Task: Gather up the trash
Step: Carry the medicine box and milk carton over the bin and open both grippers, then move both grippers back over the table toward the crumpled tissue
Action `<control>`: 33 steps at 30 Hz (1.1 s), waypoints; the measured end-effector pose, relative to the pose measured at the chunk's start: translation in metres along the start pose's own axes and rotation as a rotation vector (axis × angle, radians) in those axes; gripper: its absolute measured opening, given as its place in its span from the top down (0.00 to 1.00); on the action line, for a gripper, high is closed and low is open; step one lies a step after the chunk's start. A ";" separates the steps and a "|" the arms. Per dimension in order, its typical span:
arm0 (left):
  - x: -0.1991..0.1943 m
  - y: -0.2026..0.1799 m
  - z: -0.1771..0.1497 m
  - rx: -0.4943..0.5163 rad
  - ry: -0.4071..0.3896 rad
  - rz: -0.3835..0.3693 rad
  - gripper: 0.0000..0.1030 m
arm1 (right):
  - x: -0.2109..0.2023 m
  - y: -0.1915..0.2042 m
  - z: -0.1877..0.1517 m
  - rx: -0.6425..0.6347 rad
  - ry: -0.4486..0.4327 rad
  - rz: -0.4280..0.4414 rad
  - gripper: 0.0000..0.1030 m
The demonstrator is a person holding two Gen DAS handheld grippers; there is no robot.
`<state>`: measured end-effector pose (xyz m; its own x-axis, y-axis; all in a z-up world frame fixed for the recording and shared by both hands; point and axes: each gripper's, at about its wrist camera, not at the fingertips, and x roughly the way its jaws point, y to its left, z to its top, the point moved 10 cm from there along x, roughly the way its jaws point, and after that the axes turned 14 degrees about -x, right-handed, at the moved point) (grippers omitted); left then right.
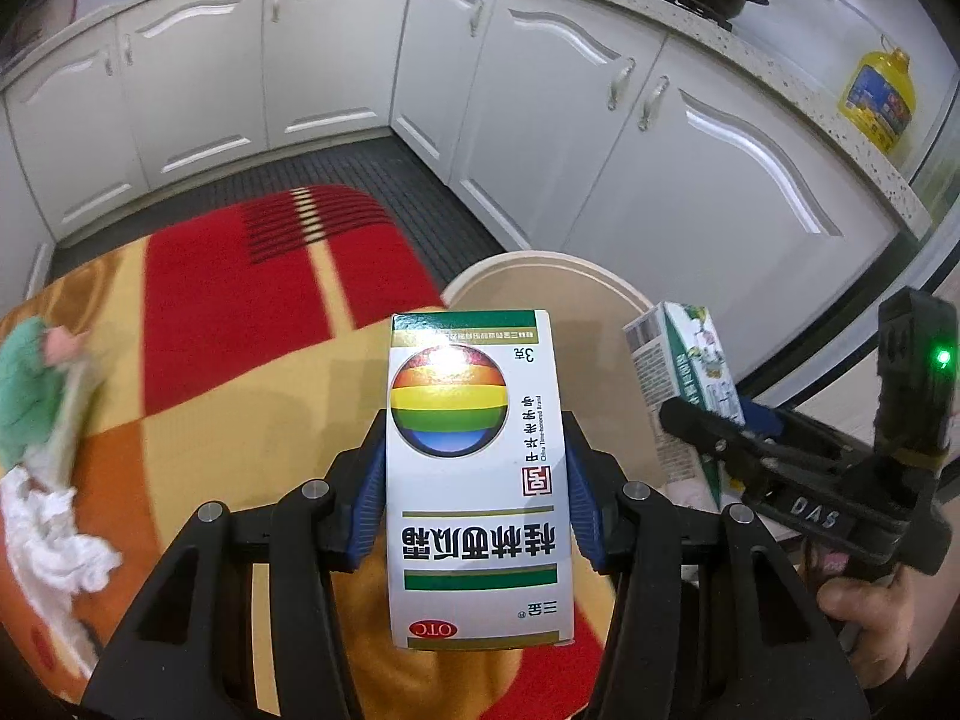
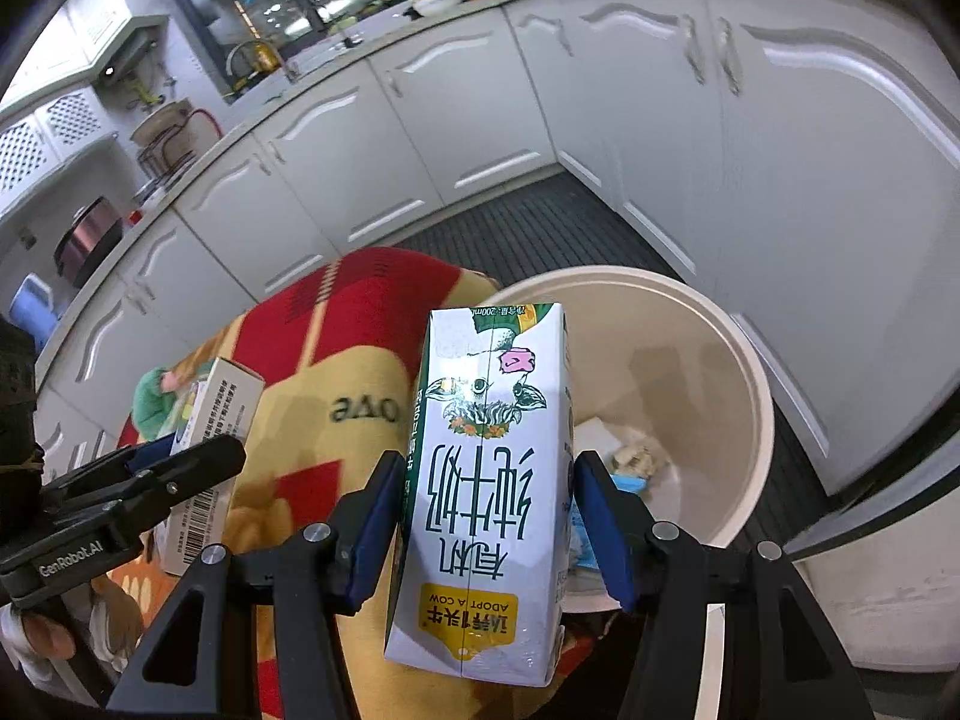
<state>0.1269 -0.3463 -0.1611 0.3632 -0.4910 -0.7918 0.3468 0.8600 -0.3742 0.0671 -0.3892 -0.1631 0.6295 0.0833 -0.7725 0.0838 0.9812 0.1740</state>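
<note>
Flanking bin (image 2: 744, 360): cabinets (image 2: 780, 138), rug (image 1: 240, 294).

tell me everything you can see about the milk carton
The milk carton is a small white paper-looking box with green edges, a cartoon cow, large Chinese lettering and a yellow "ADOPT A COW" patch. It looks intact and closed, its print upside down to the camera. The right gripper clamps its sides between blue pads. It is held off the floor beside the beige bin.
</note>
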 end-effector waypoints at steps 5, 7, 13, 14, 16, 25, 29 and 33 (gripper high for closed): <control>0.016 -0.015 0.006 -0.012 0.019 -0.036 0.52 | 0.010 -0.018 -0.004 0.010 0.022 -0.032 0.46; 0.023 -0.020 0.007 -0.017 0.029 -0.049 0.52 | 0.014 -0.024 -0.003 0.017 0.028 -0.047 0.46; 0.038 -0.031 0.009 -0.028 0.042 -0.091 0.51 | 0.028 -0.040 -0.003 0.044 0.046 -0.066 0.46; 0.039 -0.032 0.009 -0.033 0.043 -0.100 0.51 | 0.030 -0.041 -0.002 0.044 0.051 -0.070 0.46; 0.041 -0.032 0.009 -0.034 0.050 -0.110 0.47 | 0.033 -0.044 -0.003 0.049 0.064 -0.090 0.39; 0.036 -0.026 0.008 -0.040 0.049 -0.098 0.39 | 0.033 -0.054 -0.013 0.097 0.074 -0.092 0.36; 0.031 -0.024 0.006 -0.035 0.038 -0.073 0.39 | 0.031 -0.049 -0.015 0.089 0.074 -0.084 0.36; 0.025 -0.018 0.005 -0.031 0.019 -0.043 0.39 | 0.027 -0.040 -0.013 0.074 0.066 -0.075 0.36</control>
<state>0.1338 -0.3747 -0.1720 0.3320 -0.5250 -0.7837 0.3344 0.8423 -0.4227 0.0706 -0.4238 -0.1992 0.5670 0.0240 -0.8234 0.1868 0.9698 0.1570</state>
